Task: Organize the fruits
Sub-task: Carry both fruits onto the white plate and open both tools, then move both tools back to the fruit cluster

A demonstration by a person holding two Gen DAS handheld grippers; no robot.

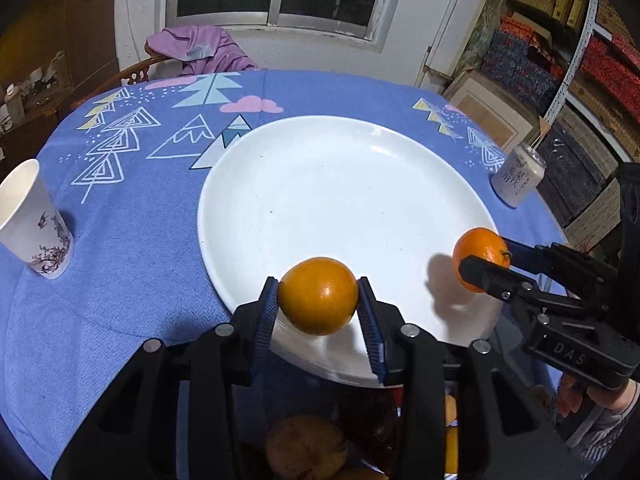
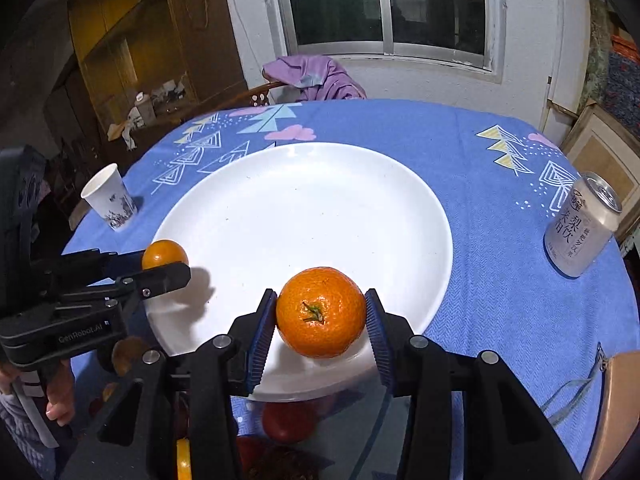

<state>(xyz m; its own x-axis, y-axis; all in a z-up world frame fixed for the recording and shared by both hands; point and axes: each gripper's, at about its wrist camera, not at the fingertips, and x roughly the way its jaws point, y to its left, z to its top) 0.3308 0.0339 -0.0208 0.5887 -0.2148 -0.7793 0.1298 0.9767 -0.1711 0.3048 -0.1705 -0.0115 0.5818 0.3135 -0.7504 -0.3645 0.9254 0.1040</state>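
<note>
A large white plate point(image 1: 320, 184) point(image 2: 304, 216) lies on the blue tablecloth. My left gripper point(image 1: 319, 300) is shut on a smooth orange point(image 1: 318, 295) and holds it over the plate's near rim; it shows in the right wrist view point(image 2: 165, 258) at the plate's left edge. My right gripper point(image 2: 321, 316) is shut on a mandarin with a green stem point(image 2: 321, 312), also over the near rim; the mandarin shows in the left wrist view point(image 1: 481, 258) at the plate's right edge.
A paper cup point(image 1: 34, 224) point(image 2: 109, 202) stands left of the plate. A drink can point(image 1: 519, 179) point(image 2: 582, 226) stands to the right. More fruit point(image 1: 308, 446) point(image 2: 288, 420) sits in a container below the grippers. A chair with purple cloth point(image 2: 316, 78) is behind the table.
</note>
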